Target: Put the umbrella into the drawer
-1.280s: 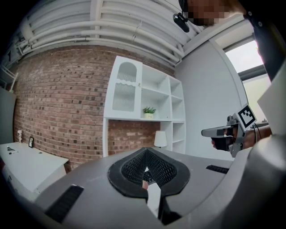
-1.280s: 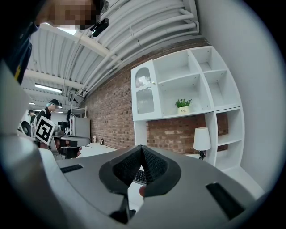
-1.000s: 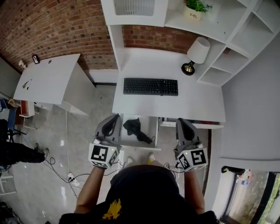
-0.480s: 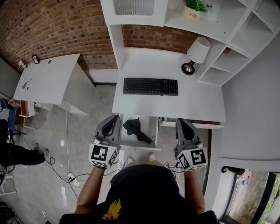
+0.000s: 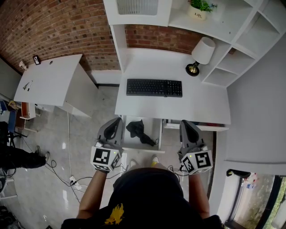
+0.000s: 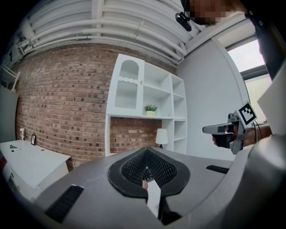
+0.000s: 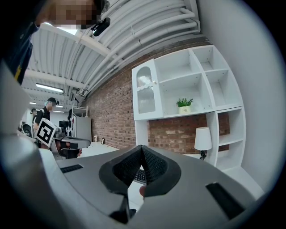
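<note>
The black folded umbrella [image 5: 139, 131] lies inside the open white drawer [image 5: 157, 134] under the desk, seen in the head view. My left gripper [image 5: 117, 120] hangs just left of the drawer, shut and empty; its own view shows the jaws [image 6: 146, 150] met at the tips. My right gripper [image 5: 184, 123] is held to the right of the drawer, level, also shut with nothing in it [image 7: 141, 146]. Neither gripper touches the umbrella or the drawer. The gripper views point over the desk and do not show the umbrella.
On the white desk [image 5: 201, 107] lie a black keyboard [image 5: 154, 88] and a white lamp [image 5: 199, 56]. White shelves with a potted plant [image 5: 199, 9] stand behind. A second white table [image 5: 49, 82] sits to the left, with cables [image 5: 67, 174] on the floor.
</note>
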Tool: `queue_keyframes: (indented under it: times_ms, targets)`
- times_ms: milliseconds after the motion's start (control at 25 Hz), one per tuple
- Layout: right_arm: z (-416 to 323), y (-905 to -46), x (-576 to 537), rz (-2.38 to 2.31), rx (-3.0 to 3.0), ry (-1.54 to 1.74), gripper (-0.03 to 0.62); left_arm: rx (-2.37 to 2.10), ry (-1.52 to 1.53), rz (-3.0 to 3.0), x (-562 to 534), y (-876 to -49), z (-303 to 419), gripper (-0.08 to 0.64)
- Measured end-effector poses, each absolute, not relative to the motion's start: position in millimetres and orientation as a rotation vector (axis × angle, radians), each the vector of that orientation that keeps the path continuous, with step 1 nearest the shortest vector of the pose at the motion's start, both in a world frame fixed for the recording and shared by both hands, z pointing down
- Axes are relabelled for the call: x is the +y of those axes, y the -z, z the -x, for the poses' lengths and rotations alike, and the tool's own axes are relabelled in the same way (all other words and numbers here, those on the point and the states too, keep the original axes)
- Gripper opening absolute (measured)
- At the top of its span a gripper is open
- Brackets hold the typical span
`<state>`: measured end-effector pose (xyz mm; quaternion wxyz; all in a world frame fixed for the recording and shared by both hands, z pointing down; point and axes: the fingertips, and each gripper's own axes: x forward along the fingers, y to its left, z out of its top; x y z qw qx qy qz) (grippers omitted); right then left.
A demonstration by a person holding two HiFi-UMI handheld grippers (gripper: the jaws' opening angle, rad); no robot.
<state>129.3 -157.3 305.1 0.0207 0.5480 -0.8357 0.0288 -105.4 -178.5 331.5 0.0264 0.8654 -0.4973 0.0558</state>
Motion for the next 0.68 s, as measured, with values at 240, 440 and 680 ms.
queue_keyframes:
  times_ms: [240, 440, 680]
  targets:
    - [-126, -311, -151, -1.649, -2.577, -0.061, 0.002, -1.520, -0.202, -2.648, -177, -345, 113, 0.015]
    - [-128, -314, -153, -1.578, -2.563, -0.072, 0.002, -1.493, -0.235, -2.627, -174, -357, 119, 0.015]
    - [-133, -309, -162, -1.429, -2.582, -0.005, 0.002, -1.492, -0.272, -2.618, -168, -373, 118, 0.015]
